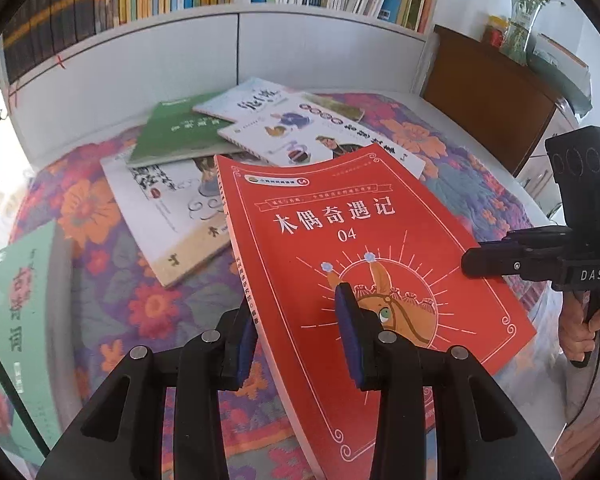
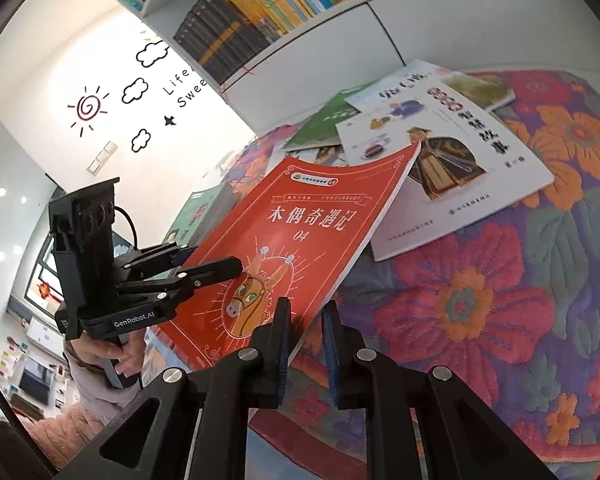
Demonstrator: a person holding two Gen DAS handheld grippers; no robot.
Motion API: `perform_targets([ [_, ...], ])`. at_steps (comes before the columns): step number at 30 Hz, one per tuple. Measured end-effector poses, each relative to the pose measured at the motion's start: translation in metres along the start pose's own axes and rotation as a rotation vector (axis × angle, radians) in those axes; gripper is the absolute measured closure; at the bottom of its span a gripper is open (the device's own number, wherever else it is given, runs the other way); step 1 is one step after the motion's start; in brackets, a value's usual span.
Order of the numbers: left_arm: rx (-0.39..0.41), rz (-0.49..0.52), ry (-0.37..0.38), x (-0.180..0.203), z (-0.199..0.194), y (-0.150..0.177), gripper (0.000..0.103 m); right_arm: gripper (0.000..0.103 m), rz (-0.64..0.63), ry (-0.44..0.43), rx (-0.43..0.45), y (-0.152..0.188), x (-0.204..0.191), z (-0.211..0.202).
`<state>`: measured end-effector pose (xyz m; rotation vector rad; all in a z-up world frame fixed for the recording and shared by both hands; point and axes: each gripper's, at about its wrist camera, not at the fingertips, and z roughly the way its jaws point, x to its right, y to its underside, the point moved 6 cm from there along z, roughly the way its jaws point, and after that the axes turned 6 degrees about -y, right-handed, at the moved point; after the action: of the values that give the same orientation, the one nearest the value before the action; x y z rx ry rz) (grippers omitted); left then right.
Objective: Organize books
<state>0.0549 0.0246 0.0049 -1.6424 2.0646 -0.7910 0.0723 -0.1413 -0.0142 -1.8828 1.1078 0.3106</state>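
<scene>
- Two grippers share one red book [image 1: 352, 240]: the left gripper [image 1: 300, 336] clamps it near the spine edge, one pad on the cover and one beneath, and the book hangs tilted above the quilt [image 1: 416, 136], its far corner over the white book [image 1: 324, 136].
- Right gripper [image 2: 306, 344]: jaws nearly closed, and I judge them pinching the red book's lower corner, though that contact is hard to see.
- Step, as I judge it: lifting the red book off the loose pile to shelve it.
- Next move calls for carrying it past the pile to the shelf [image 1: 236, 24] beyond, spine kept upright, without the thin cover sagging.
- Writing: red cover reads "木偶奇遇记 04"; right gripper body "DAS"; left gripper body "GenRobot.AI"; wall decal behind the red book, "Life" and "Swee", cut off.
</scene>
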Motion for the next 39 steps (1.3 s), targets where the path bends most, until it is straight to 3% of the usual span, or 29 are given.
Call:
perform_targets([
  [8, 0.02, 0.006, 0.023, -0.007, -0.02, -0.001, 0.069, 0.088, -0.057, 0.005, 0.023, -0.005, -0.024, -0.005],
  [21, 0.079, 0.0, -0.016, -0.039, -0.069, -0.008, 0.069, 0.088, -0.132, 0.013, 0.034, -0.026, -0.076, 0.001],
  [39, 0.142, -0.103, -0.082, -0.159, -0.129, 0.011, 0.069, 0.088, -0.25, -0.016, -0.025, -0.067, -0.177, 0.082],
])
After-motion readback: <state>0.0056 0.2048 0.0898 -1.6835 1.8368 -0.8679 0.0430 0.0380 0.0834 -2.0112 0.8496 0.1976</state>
